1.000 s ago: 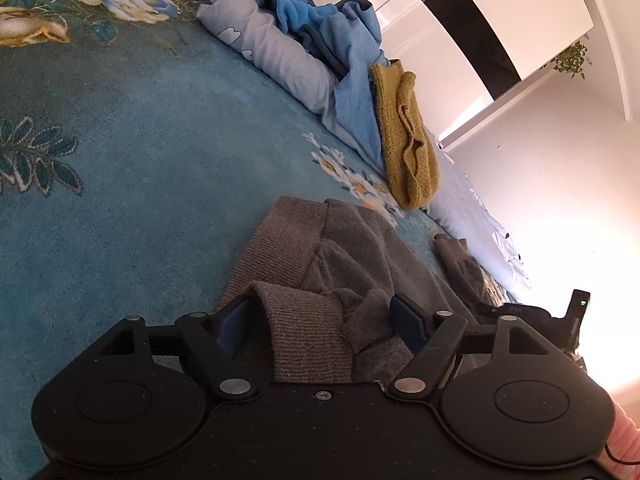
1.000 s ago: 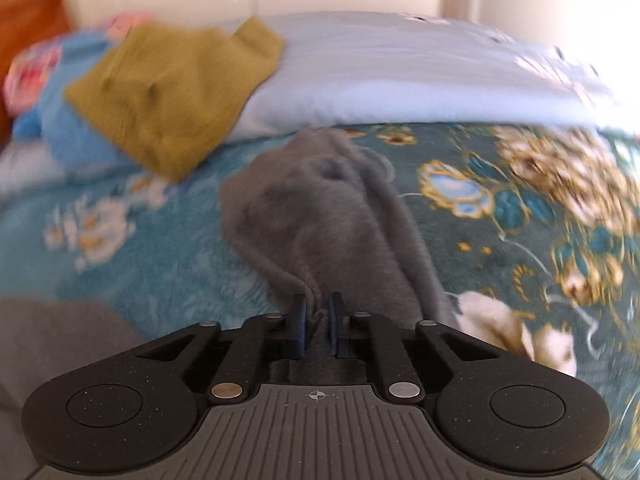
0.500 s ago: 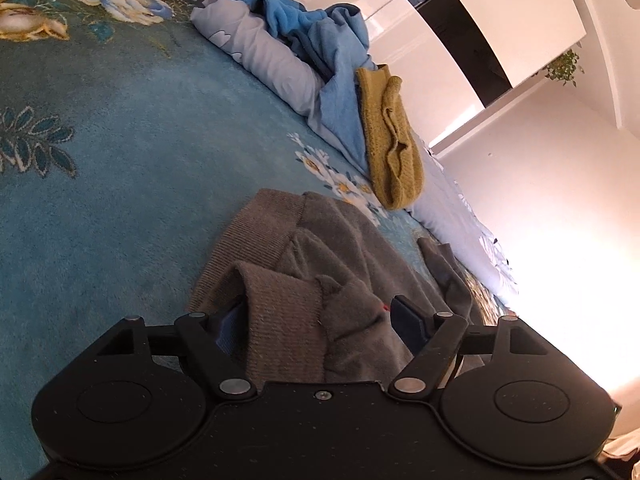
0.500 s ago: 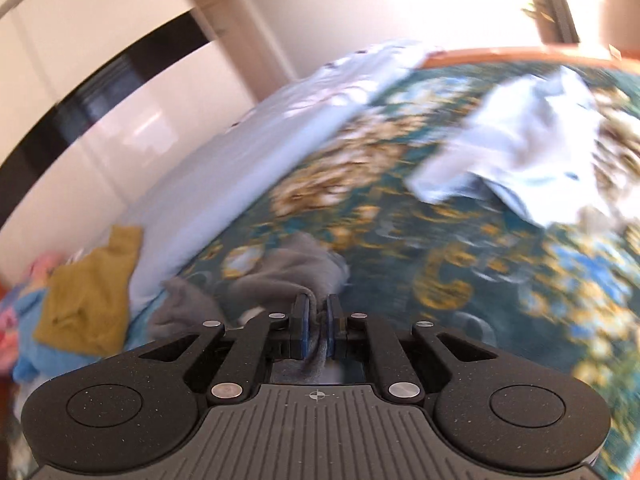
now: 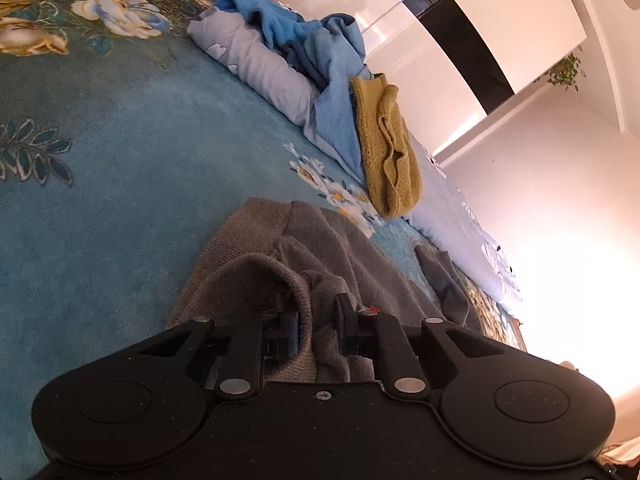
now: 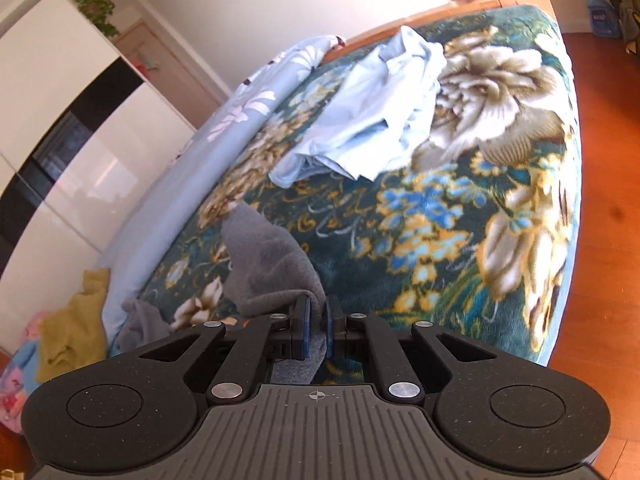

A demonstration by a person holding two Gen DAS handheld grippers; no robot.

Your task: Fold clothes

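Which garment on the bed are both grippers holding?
The grey sweater, pinched by left gripper and right gripper; the mustard knit lies untouched.

Both wrist views skim low over the grey sweater (image 5: 360, 256), opposite ends.

I log: grey sweater (image 5: 352, 256); mustard knit (image 5: 388, 152); pale-blue shirt (image 6: 372, 120) ahead of right gripper; teal floral blanket (image 6: 460, 208).

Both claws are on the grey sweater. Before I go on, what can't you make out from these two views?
- Left wrist view: the grey sweater hem nearest the camera, hidden behind the left claw.
- Right wrist view: what part of the sweater the right claw pinches; its body covers the cloth below.
- Right wrist view: the mustard knit and the pile behind it, cut off by the left edge.
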